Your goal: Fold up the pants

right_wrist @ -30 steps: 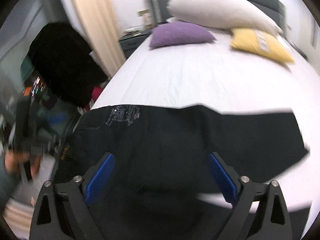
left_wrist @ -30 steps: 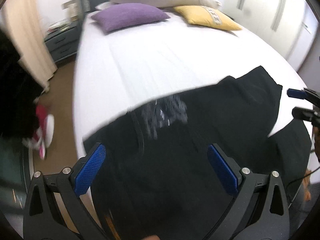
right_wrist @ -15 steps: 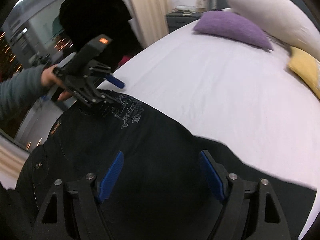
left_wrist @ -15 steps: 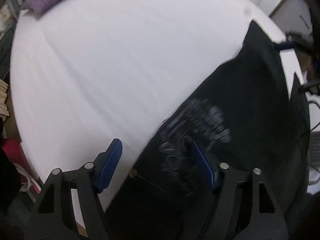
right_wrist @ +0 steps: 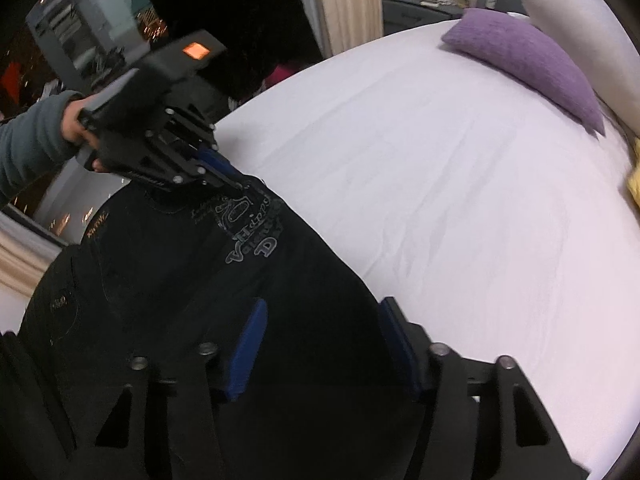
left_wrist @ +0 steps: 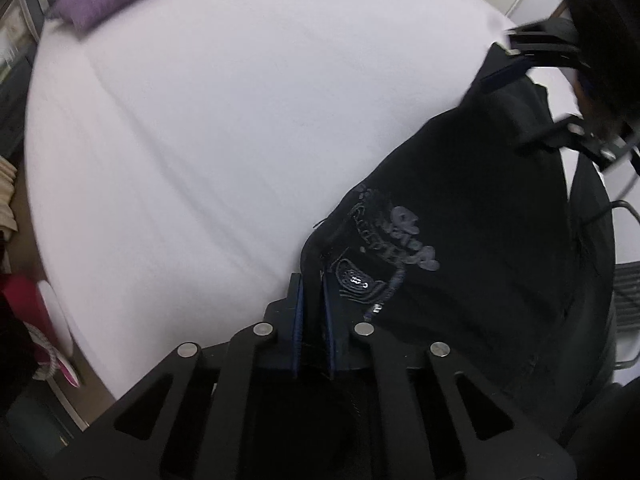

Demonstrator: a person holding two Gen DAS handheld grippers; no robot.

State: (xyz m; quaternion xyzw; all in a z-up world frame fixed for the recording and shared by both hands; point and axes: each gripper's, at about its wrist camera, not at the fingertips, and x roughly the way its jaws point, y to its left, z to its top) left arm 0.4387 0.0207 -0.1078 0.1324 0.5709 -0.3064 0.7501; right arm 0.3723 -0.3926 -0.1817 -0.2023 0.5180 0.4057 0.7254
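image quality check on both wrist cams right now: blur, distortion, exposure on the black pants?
Left wrist: heavy fisheye bowing of the bed; right gripper at top right is smeared by motion; pants crushed to near-black, only the grey print readable. Right wrist: same barrel distortion, sharper overall; left gripper slightly soft; purple pillow well exposed; window area dark.

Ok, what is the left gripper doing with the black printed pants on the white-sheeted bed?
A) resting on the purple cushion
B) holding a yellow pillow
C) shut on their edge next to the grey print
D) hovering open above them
C: in the left wrist view the left gripper has its blue pads pressed together on a fold of the black printed pants beside the print.
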